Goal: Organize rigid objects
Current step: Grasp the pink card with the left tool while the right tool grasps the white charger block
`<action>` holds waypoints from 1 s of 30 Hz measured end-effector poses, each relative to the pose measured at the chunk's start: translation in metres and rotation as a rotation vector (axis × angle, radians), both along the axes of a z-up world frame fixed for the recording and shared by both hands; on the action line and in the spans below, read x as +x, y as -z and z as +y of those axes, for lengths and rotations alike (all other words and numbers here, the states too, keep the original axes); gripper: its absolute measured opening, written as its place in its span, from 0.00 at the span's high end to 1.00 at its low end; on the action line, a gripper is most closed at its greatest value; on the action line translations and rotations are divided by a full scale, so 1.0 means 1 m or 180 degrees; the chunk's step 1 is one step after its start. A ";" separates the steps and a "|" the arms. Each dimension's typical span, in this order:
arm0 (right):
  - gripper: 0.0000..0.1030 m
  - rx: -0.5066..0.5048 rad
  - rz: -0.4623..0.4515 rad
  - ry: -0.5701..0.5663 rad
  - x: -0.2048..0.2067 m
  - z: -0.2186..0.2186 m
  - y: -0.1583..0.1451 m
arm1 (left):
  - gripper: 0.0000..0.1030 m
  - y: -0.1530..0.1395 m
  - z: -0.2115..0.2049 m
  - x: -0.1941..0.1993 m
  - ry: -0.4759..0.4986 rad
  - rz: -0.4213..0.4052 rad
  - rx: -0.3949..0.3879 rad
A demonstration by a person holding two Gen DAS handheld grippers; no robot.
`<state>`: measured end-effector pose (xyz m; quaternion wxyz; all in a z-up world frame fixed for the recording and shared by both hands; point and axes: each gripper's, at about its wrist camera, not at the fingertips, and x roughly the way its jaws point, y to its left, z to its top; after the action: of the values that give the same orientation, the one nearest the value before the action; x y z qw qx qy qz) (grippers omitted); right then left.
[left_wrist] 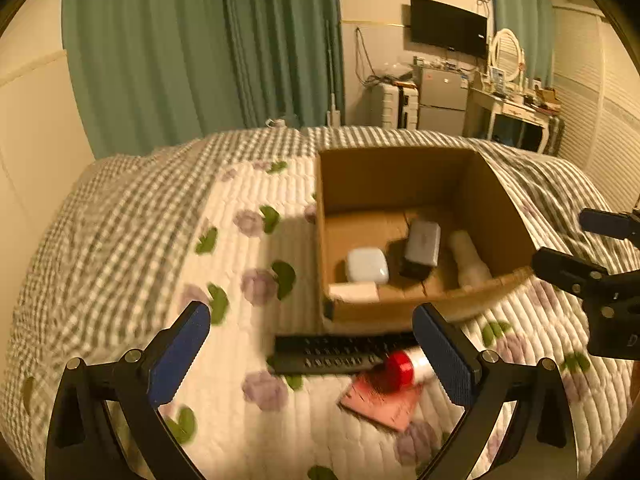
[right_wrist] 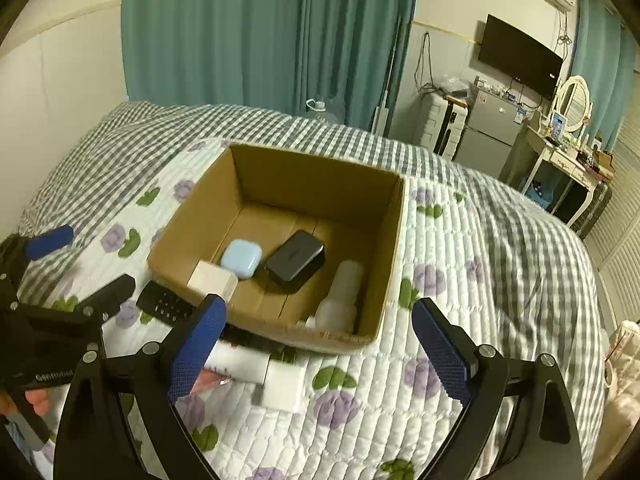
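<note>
An open cardboard box (left_wrist: 400, 312) (right_wrist: 280, 332) sits on the quilted bed. Inside lie a pale blue case (right_wrist: 241, 258) (left_wrist: 367, 265), a dark grey block (right_wrist: 296, 255) (left_wrist: 422, 242), a white bottle (right_wrist: 340, 296) (left_wrist: 468, 258) and a small white box (right_wrist: 213, 279). In front of the box lie a black remote (left_wrist: 328, 354) (right_wrist: 165, 304), a red-capped white tube (left_wrist: 404, 368) (right_wrist: 240, 362), a pink card (left_wrist: 380, 400) and a white charger (right_wrist: 285, 386). My left gripper (left_wrist: 312, 344) is open above the remote. My right gripper (right_wrist: 320, 340) is open above the box's near wall.
The bed has a floral quilt (right_wrist: 460, 320) over a checked cover (left_wrist: 120, 220). Green curtains (left_wrist: 200, 40) hang behind. A small fridge (right_wrist: 488, 136), a wall TV (right_wrist: 520, 56) and a dressing table (right_wrist: 560, 160) stand at the far right.
</note>
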<state>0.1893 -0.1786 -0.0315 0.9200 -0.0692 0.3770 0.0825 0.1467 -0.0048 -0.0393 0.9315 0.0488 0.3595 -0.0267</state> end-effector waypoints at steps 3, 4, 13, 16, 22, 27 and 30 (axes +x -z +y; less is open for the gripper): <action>0.08 0.0050 0.0096 0.0000 -0.003 -0.002 0.014 | 0.00 0.012 -0.003 -0.006 0.0004 0.0094 -0.0041; 0.08 0.0053 0.0111 0.0004 -0.005 -0.004 0.018 | 0.00 0.018 -0.005 -0.007 0.0017 0.0129 -0.0039; 0.09 0.0086 0.0427 0.0099 -0.001 -0.020 0.077 | 0.00 0.077 -0.026 0.000 0.0283 0.0622 0.0084; 0.09 0.0184 0.0522 0.0132 0.002 -0.028 0.086 | 0.00 0.094 -0.036 0.000 0.0444 0.0761 0.0160; 0.09 0.0260 0.0616 0.0146 0.004 -0.032 0.095 | 0.00 0.119 -0.046 0.016 0.0424 0.0977 0.0219; 0.09 0.0238 0.0674 0.0148 0.006 -0.031 0.100 | 0.01 0.131 -0.058 0.022 0.0451 0.1022 0.0257; 0.09 0.0186 0.0692 0.0147 0.006 -0.029 0.103 | 0.12 0.134 -0.059 0.021 0.0516 0.1075 0.0156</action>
<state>0.1957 -0.2074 -0.1347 0.8769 -0.0243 0.4735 0.0792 0.1682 -0.0640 -0.1737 0.8512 0.0951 0.5062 -0.1007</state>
